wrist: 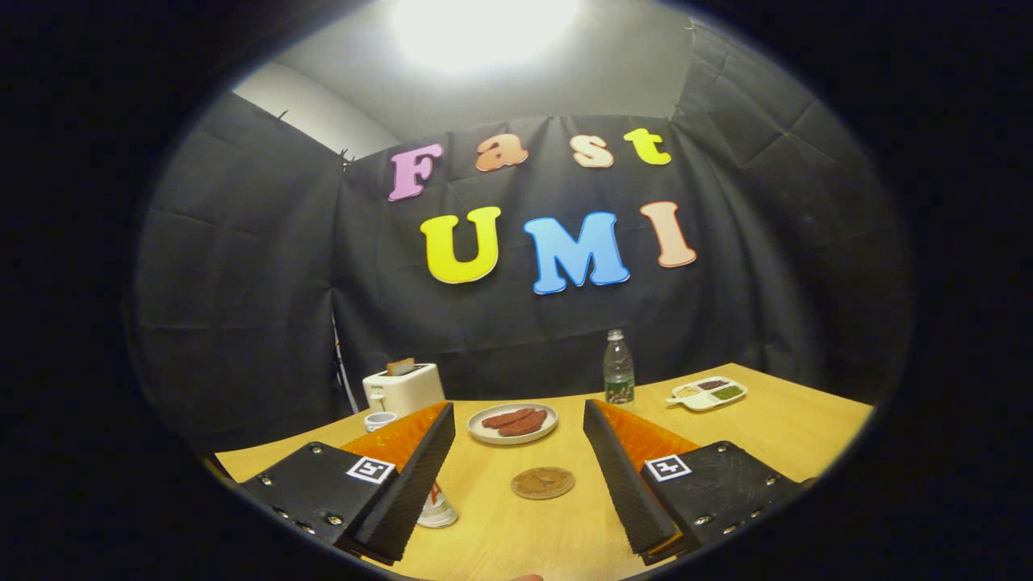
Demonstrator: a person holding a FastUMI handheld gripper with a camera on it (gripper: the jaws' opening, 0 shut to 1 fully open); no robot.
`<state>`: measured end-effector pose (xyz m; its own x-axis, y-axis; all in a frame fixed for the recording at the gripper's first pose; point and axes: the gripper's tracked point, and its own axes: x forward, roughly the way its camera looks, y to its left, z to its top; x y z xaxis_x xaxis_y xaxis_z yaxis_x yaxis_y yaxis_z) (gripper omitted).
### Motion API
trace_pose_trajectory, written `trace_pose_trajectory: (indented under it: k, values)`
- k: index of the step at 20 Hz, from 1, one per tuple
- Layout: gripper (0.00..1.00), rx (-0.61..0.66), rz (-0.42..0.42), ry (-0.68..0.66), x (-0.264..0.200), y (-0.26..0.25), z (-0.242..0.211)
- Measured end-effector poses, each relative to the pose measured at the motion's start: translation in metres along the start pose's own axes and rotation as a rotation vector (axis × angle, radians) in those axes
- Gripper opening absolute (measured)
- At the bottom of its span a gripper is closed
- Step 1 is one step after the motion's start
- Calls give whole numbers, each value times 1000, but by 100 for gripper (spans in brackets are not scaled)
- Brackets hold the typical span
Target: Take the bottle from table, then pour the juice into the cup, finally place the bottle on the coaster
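Tool (519, 420) low over the wooden surface (775, 428), its two dark ribbed fingers (411, 476) spread wide, nothing between them, nothing touched. Orange backing shows on the outer face of each finger, and a square marker sits on each black mount.

Under the left finger, partly hidden: a small white object with red print (438, 510), standing on the surface; what it is cannot be told.

Between the fingers and slightly ahead of the mounts: round brown coaster (542, 482), flat on the wood, bare on top.

Just beyond the fingertips, in the gap between them: white plate (512, 423) holding two reddish-brown sausages (514, 420) side by side.

Left of the left fingertip: small white cup (379, 420), upright, its lower part hidden by the finger. Contents not visible. Behind the cup: white toaster (403, 388) with a slice of bread (400, 366) sticking up from the slot.

Beyond the right fingertip: clear plastic bottle (619, 369), upright, capped, green label near the base. Well apart from the tool, standing near the far edge of the surface. Liquid level hard to read.

Right of the bottle: white divided tray (707, 394) with dark, pale and green fillings in separate sections.
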<state>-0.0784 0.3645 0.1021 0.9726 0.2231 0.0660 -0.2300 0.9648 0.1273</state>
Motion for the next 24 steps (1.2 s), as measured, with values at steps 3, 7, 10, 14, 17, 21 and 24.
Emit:
trace_pose_trajectory:
  k: [3,7,10,14,17,21,24]
  values:
    - [97,-9,56,48,11,29,-26]
    - [97,-41,128,93,23,64,-56]
    - [97,-50,178,124,31,85,-78]
    - [97,-85,191,160,48,97,-103]
    - [95,-94,184,190,61,101,-123]
    - [79,-98,165,204,73,101,-133]
    - [74,-107,145,192,75,100,-133]
